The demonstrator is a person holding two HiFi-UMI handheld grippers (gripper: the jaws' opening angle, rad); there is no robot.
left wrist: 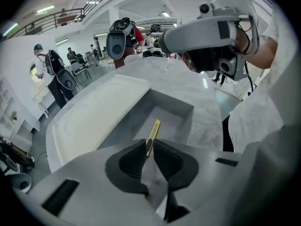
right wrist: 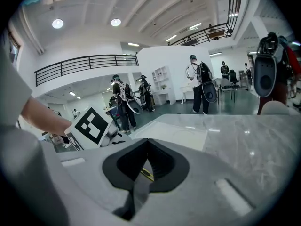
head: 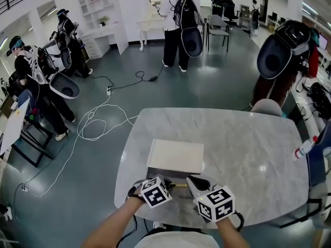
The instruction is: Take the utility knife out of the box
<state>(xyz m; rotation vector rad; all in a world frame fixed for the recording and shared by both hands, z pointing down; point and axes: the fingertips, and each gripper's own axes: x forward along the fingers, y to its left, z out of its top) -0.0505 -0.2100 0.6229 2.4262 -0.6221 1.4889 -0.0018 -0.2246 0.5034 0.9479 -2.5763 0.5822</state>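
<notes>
A yellow utility knife (left wrist: 154, 128) sticks out over the open grey box (left wrist: 175, 108), and my left gripper (left wrist: 149, 147) is shut on its near end. In the head view the knife (head: 179, 185) shows as a thin yellow strip between the two grippers, at the table's near edge. My right gripper (right wrist: 148, 145) is shut with nothing in it; a bit of the knife (right wrist: 146, 174) shows beyond its jaws. It hovers just right of the left gripper (head: 166, 186), above the box (head: 170, 173).
The white box lid (head: 176, 156) lies flat just beyond the box on the marble table (head: 243, 149). A bottle (head: 304, 149) stands at the table's right edge. Several people with gear stand on the floor beyond, where cables (head: 98, 123) trail.
</notes>
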